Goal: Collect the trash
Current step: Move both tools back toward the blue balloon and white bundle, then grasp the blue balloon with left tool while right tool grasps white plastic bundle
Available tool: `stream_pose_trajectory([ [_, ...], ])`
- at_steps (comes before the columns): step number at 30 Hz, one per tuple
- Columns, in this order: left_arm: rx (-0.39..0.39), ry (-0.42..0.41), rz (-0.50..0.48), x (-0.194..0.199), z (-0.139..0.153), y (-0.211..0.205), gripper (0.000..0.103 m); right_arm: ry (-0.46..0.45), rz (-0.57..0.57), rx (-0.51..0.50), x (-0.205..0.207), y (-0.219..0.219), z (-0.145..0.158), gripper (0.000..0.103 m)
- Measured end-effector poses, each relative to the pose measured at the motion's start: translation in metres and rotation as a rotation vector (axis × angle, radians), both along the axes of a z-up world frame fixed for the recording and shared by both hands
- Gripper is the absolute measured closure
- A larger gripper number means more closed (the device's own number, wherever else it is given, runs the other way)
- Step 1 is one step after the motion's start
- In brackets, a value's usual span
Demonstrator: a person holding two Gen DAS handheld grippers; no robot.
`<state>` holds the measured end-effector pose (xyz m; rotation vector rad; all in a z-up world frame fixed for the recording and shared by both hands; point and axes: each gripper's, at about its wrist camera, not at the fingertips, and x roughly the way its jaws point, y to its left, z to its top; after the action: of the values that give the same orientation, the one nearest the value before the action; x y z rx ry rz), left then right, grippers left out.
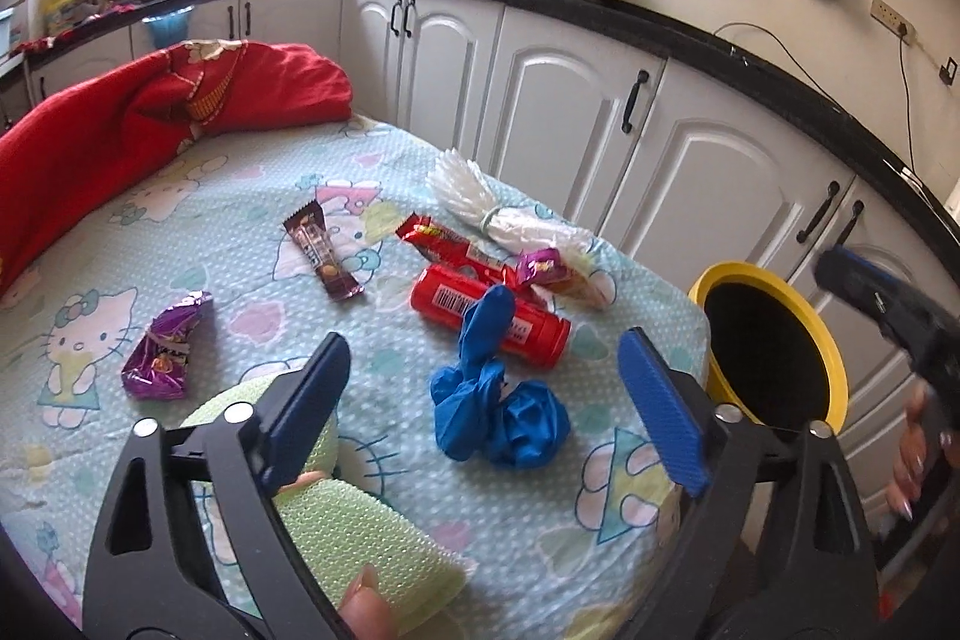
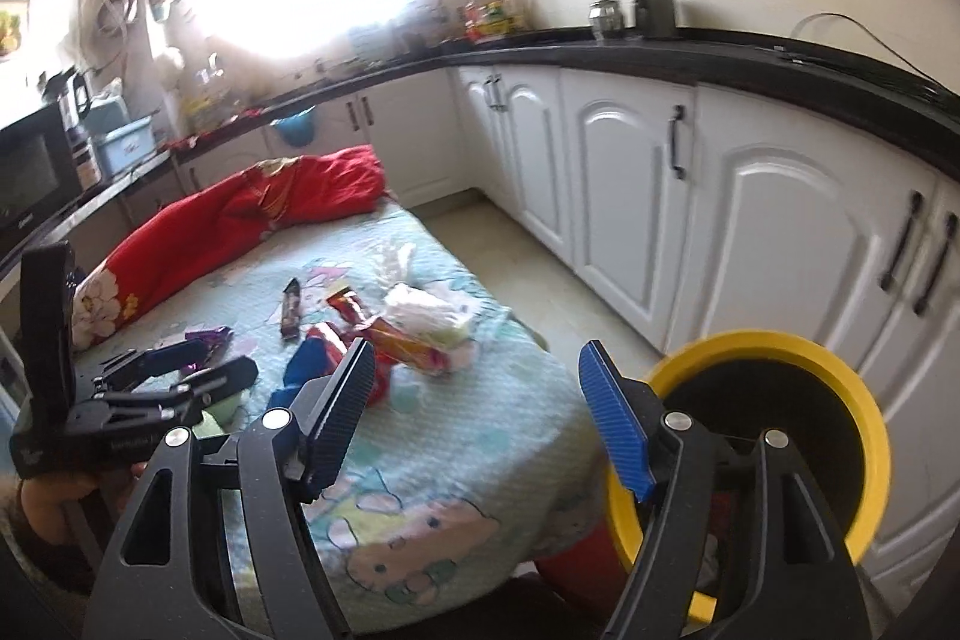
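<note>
Left gripper (image 1: 483,388) hangs wide open over the blue glove (image 1: 498,400) on the table (image 1: 240,232); right gripper (image 2: 474,412) gapes empty beside the yellow bin (image 2: 750,346), wrappers (image 1: 324,256) scattered

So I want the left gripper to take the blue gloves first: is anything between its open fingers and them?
Nothing visible stands between them. The left gripper is open, with the crumpled blue gloves lying on the bed sheet just ahead between its fingers. The red tube lies behind them, partly under a glove.
</note>
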<state>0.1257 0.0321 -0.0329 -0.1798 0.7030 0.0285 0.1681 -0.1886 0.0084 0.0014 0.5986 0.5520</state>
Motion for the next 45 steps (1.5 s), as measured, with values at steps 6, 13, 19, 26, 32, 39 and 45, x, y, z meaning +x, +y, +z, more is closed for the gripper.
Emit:
stream_pose_trajectory([
  [6, -0.020, 0.042, -0.034, 0.003, -0.005, 0.008, 0.036, 0.030, 0.050, -0.027, 0.034, 0.034, -0.003, 0.035],
  [13, -0.039, 0.075, -0.082, 0.013, -0.012, 0.007, 0.045, 0.078, 0.102, -0.058, 0.070, 0.069, -0.018, 0.035],
  [19, -0.054, 0.116, -0.121, 0.023, -0.022, 0.004, 0.047, 0.159, 0.161, -0.057, 0.102, 0.096, -0.036, 0.043],
  [26, -0.028, 0.152, -0.161, 0.032, -0.029, -0.004, 0.048, 0.287, 0.202, -0.084, 0.129, 0.116, -0.067, 0.056],
  [32, -0.028, 0.188, -0.170, 0.038, -0.039, -0.007, 0.058, 0.352, 0.247, -0.072, 0.123, 0.125, -0.082, 0.089],
  [39, -0.025, 0.224, -0.163, 0.041, -0.050, -0.005, 0.080, 0.322, 0.247, -0.026, 0.104, 0.115, -0.075, 0.093],
  [45, -0.045, 0.211, -0.148, 0.035, -0.047, 0.000, 0.092, 0.294, 0.250, 0.016, 0.090, 0.101, -0.059, 0.093],
])
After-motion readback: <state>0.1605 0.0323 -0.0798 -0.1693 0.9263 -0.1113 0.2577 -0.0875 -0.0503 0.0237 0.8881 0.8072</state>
